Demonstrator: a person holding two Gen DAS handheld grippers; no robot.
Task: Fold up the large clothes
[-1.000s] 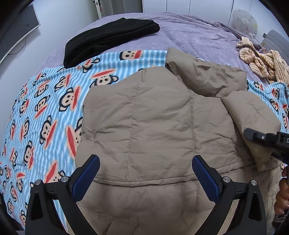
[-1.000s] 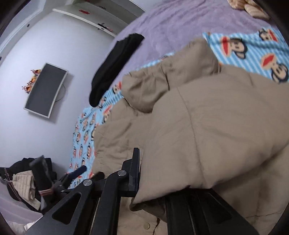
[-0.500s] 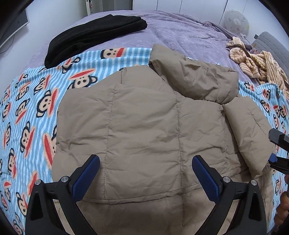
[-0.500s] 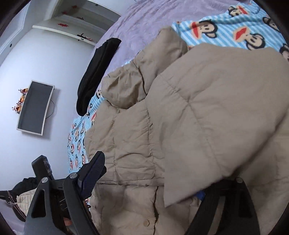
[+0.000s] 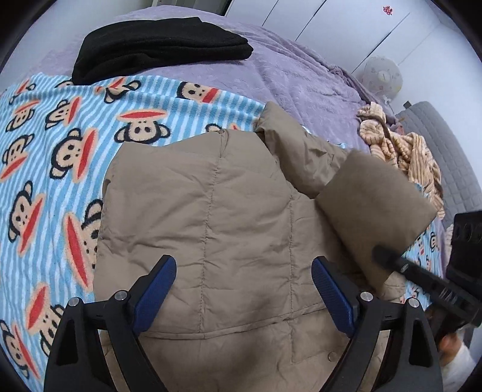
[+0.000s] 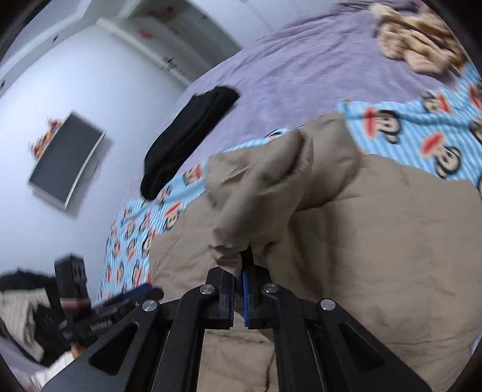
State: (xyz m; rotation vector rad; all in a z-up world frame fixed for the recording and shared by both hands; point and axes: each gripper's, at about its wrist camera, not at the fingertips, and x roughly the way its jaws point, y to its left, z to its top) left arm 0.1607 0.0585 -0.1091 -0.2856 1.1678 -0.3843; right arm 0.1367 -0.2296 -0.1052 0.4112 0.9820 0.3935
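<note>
Right gripper (image 6: 244, 268) jaws just closed, clamping sleeve of tan quilted puffer jacket (image 5: 241, 229). Left gripper (image 5: 244, 289) jaws wide, narrowing slightly, empty, above jacket on monkey-print blue striped blanket (image 5: 60, 144).

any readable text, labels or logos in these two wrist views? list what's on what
No text reads clearly in either view.
Left gripper: pale lettering on its body, too blurred to read.
Cabinet doors: a small red ornament, too small to tell if it carries characters.
Wall shelf: red and dark marks, blurred.
Blanket: monkey faces only, no words.
Jacket, black garment: no label visible.
</note>
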